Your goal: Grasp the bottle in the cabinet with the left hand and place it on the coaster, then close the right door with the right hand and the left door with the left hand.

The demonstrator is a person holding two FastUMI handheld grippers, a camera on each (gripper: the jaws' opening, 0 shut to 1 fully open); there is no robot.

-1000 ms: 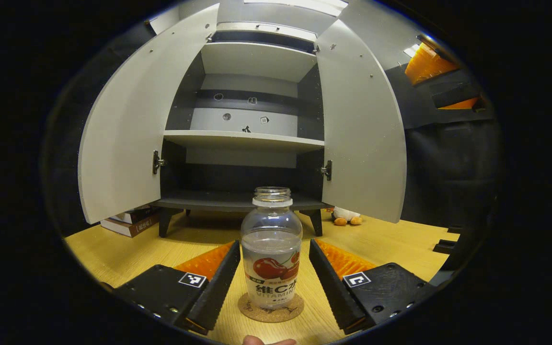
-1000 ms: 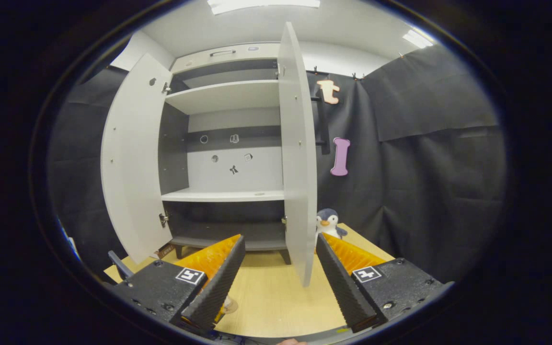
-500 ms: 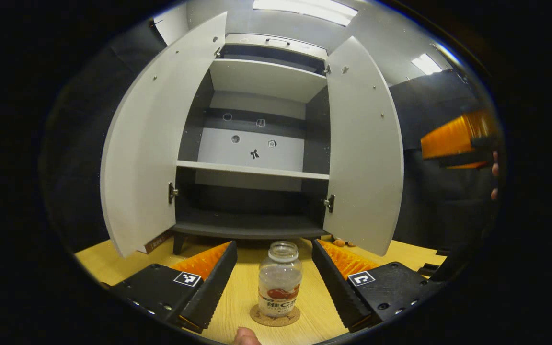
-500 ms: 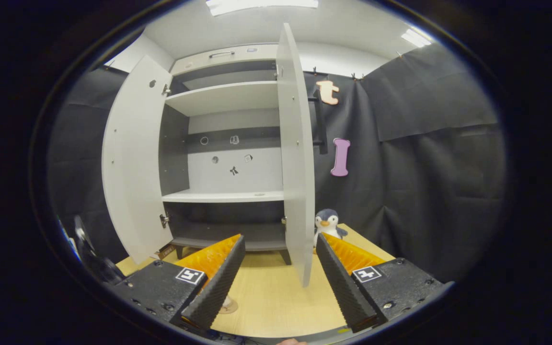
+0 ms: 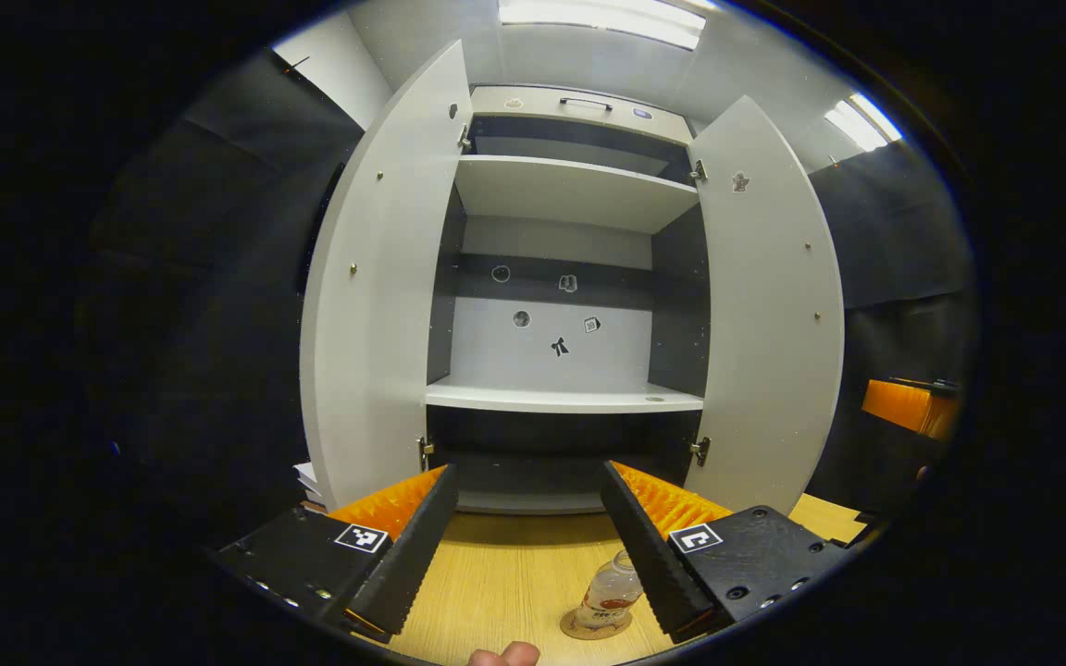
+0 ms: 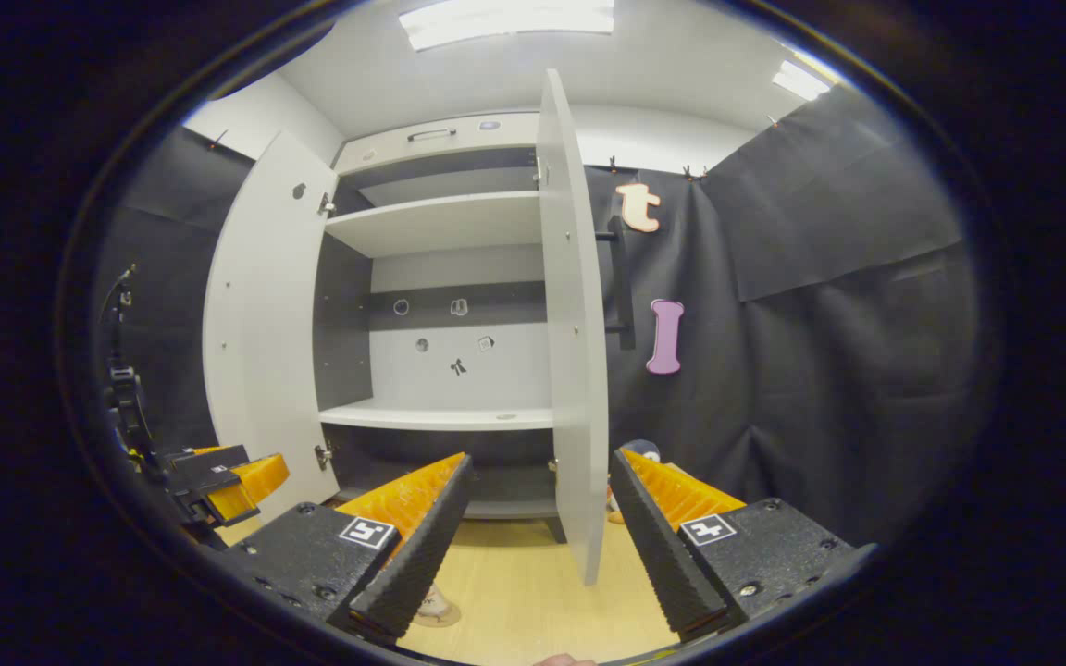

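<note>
A clear bottle [image 5: 609, 592] with a red label stands upright on the round cork coaster [image 5: 588, 627] on the wooden table. My left gripper [image 5: 526, 476] is open above and behind the bottle, with nothing between its fingers. The grey cabinet's left door [image 5: 376, 296] and right door [image 5: 774, 314] both stand wide open. In the right gripper view my right gripper [image 6: 540, 460] is open, and the right door [image 6: 575, 324] shows edge-on just beyond it. The left gripper [image 6: 228, 476] hangs at the left. The coaster [image 6: 436, 610] peeks out beside one finger.
The cabinet's shelves [image 5: 561, 400] hold nothing. Books [image 5: 311, 481] lie beside the cabinet's left foot. A toy penguin [image 6: 641, 450] sits behind the right door, mostly hidden. The other gripper [image 5: 908, 407] shows at the right edge. Bare table [image 5: 514, 573] lies before the cabinet.
My left gripper has risen and drawn back from the bottle, which stays on the coaster and now sits low and right in its view. The right gripper lifted slightly.
</note>
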